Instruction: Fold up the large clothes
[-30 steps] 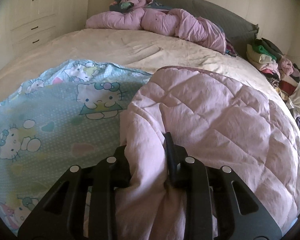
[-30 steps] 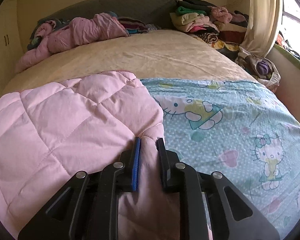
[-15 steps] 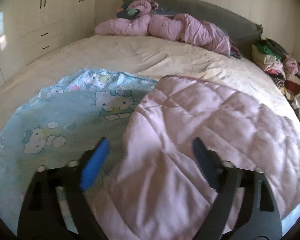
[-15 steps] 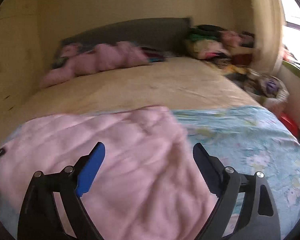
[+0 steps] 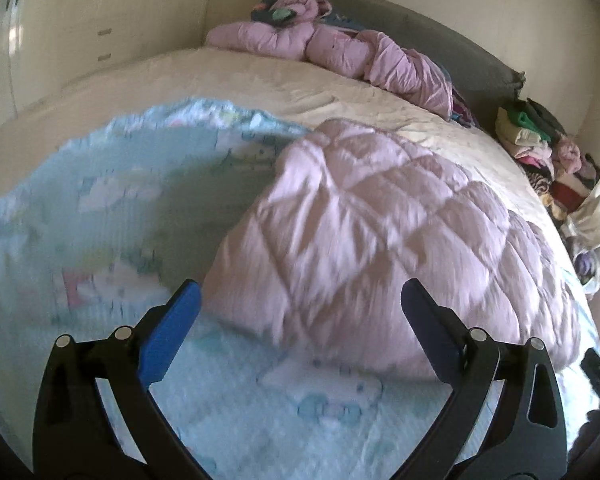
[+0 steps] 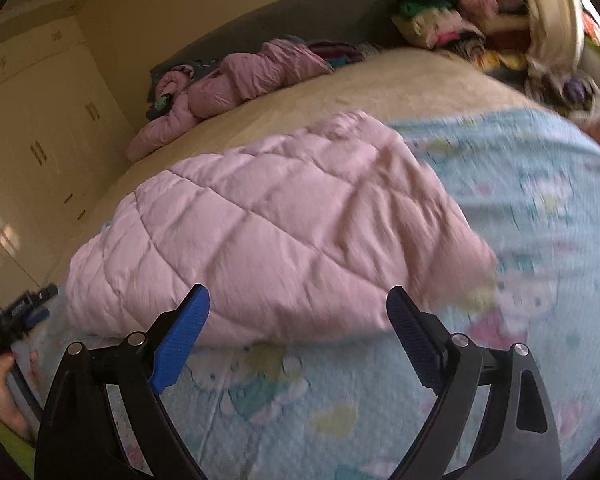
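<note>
The pink quilted blanket (image 5: 380, 240) lies folded over on the light blue cartoon-print sheet (image 5: 100, 220), filling the centre and right of the left wrist view, its near edge resting on the sheet just beyond the fingertips. The left gripper (image 5: 300, 308) stands wide at the bottom of that frame, its jaws having just been opening, and nothing is between them; the blue pads (image 5: 168, 336) are clear of the fabric. In the right wrist view the same blanket (image 6: 268, 232) spans the middle of the frame, with the printed sheet (image 6: 520, 240) spreading to the right and along the bottom. The right gripper (image 6: 298, 312) is likewise spread wide with an empty gap, and its near fingertips sit just in front of the blanket's folded edge without touching it. At the far left edge of this view a hand (image 6: 8, 396) holds the other gripper's handle.

Both views are smeared by motion, so the sheet's print reads only as pale cartoon shapes. Beyond the blanket the cream mattress cover (image 5: 280, 80) runs to a grey headboard (image 5: 420, 28) in the upper part of the frame, where a crumpled pink garment (image 5: 340, 48) lies. A pile of folded clothes (image 5: 540, 148) sits at the right edge, and cream wardrobe doors (image 5: 80, 20) fill the upper left.
</note>
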{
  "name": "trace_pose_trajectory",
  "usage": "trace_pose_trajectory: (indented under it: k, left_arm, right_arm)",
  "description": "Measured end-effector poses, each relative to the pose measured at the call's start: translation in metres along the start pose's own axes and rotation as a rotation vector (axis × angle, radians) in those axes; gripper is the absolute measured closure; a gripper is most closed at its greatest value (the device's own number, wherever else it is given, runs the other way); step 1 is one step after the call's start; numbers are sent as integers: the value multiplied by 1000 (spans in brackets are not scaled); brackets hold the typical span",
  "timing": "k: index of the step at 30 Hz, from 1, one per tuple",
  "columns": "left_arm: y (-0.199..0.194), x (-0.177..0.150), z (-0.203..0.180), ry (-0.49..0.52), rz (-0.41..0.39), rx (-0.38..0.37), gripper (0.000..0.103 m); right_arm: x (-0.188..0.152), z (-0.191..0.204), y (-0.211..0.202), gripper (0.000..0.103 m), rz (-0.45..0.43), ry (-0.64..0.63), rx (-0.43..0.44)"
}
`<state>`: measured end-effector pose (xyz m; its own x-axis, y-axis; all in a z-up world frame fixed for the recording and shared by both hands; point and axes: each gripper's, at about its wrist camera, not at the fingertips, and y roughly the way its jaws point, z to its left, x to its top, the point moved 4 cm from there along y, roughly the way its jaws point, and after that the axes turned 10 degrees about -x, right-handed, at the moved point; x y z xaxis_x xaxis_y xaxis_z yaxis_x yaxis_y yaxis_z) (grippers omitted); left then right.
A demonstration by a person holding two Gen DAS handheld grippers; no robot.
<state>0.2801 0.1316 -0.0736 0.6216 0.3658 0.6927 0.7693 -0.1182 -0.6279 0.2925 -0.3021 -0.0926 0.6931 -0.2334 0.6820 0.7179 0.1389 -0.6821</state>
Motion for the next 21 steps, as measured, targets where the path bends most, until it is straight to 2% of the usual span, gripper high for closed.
trace_pose_trajectory:
  k: [5, 10, 14, 20, 21]
  left_arm:
    - [-2, -21, 17, -135, 31, -91, 10]
    - [11, -30, 23, -186, 66, -108, 9]
    - [22, -35, 28, -299, 80, -228, 10]
    - [47, -39, 37, -412, 109, -291, 9]
    - [53, -39, 39, -446, 111, -320, 9]
  right_arm:
    - [-17, -23, -3, 13, 46, 92, 9]
    - [-23, -43, 3, 13, 79, 179, 21]
    - [-23, -52, 15, 13, 109, 240, 47]
    - [-21, -73, 41, 13, 150, 386, 76]
    - [-20, -76, 46, 13, 158, 412, 86]
